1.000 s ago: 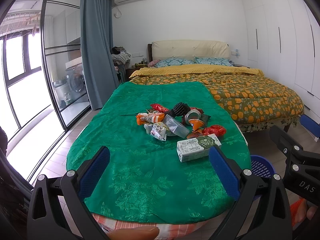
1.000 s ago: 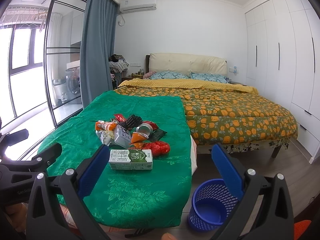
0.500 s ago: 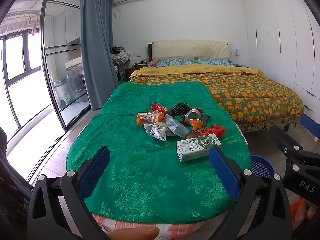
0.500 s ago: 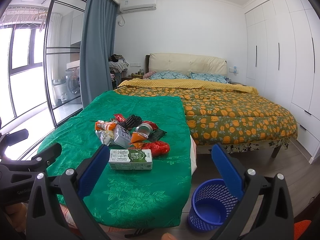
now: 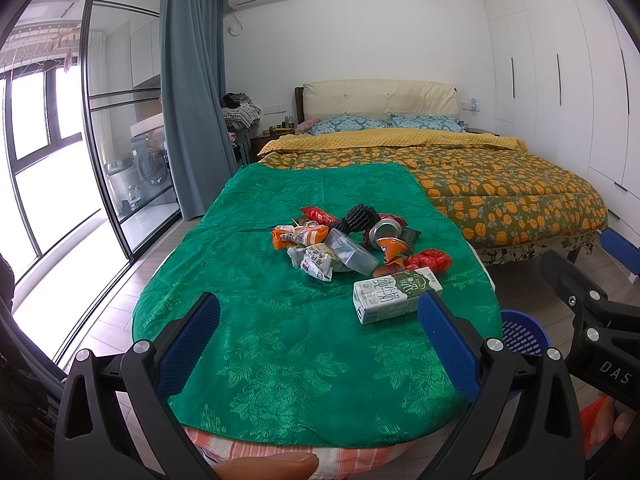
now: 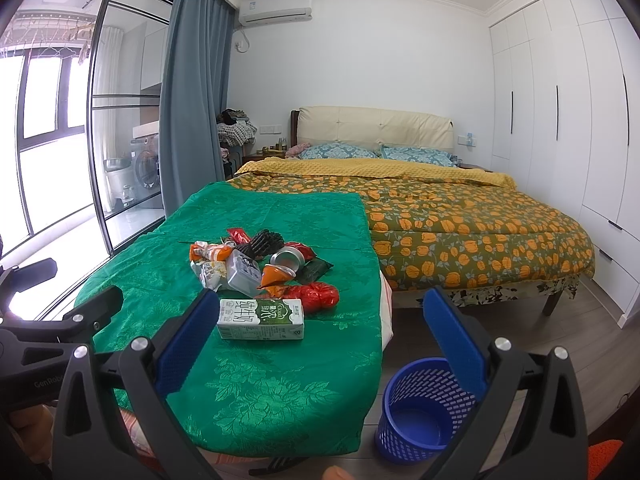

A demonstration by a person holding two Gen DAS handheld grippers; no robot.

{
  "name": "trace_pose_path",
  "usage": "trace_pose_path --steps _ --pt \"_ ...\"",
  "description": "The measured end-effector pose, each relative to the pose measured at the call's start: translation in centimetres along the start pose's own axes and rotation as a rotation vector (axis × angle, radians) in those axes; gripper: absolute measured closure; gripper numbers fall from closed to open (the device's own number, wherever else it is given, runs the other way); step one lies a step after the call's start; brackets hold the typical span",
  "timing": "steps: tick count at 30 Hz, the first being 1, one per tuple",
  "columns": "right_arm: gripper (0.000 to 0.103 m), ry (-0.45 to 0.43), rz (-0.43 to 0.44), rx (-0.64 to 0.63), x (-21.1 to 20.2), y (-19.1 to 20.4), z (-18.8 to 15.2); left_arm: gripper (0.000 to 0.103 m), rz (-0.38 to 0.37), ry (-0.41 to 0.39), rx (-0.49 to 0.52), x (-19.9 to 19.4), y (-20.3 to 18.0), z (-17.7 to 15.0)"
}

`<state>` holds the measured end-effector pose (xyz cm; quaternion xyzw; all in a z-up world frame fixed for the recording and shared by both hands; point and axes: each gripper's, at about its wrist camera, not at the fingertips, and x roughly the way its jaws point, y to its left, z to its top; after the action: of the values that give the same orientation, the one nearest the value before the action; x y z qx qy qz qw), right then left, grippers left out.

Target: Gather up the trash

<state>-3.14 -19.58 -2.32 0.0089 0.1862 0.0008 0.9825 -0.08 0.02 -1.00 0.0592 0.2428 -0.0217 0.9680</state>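
While hovering just short of the table's (image 5: pixel 260 360) near edge, no change at all from a second ago: same stand-off for the left gripper (image 5: pixel 318 300), blue pads spread wide, nothing between them. Same again for the right gripper (image 6: pixel 322 298), released and empty, parked off the near right corner. No shift among the litter either. Means zero progress on the collecting so far; reads as a pause before the first reach.

Now to the trash pile (image 5: pixel 344 240): heaped mid-table on the green cloth, toward the right edge. Nearest of all, a green-and-white milk carton (image 5: pixel 396 294), flat on its side, apart from the heap, looking boxy and easy to pinch. Behind it, a crumpled red wrapper (image 5: pixel 430 260), a clear plastic tub (image 5: pixel 350 254), an open tin can (image 5: pixel 386 232) tipped over, orange snack packets. Down on the floor beside the near right corner, a blue mesh wastebasket (image 6: pixel 424 408), upright and seemingly empty.
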Motion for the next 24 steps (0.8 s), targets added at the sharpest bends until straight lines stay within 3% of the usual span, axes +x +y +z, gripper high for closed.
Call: trace_pose_path --steps 24 --pt "0.005 -0.002 0.000 0.002 -0.05 -0.07 0.04 0.005 -0.001 0.001 0.000 0.23 -0.24 -0.04"
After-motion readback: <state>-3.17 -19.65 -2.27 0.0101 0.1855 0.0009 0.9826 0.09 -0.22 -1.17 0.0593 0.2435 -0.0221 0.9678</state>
